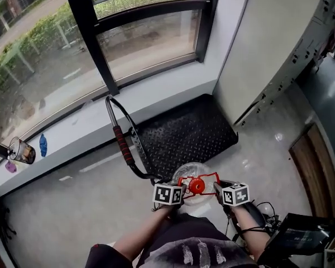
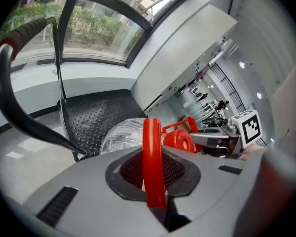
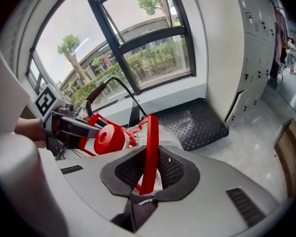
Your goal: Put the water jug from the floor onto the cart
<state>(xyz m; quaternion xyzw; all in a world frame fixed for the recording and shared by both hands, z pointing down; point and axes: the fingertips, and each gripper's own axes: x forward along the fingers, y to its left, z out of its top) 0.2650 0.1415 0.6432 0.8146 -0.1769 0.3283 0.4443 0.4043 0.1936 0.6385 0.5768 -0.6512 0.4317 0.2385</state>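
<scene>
The water jug is clear with a red cap and a red carrying handle, and it hangs above the floor just in front of the cart. My left gripper and right gripper each grip one side of that handle. In the left gripper view the red handle is pinched between the pads, with the jug body beyond it. The right gripper view shows the handle clamped the same way, beside the cap. The cart's black diamond-plate deck lies bare ahead, its push handle to the left.
A low white sill under a large window runs behind the cart, with small blue and purple items on it. A grey cabinet stands to the right of the deck. A wooden panel and a dark device sit at lower right.
</scene>
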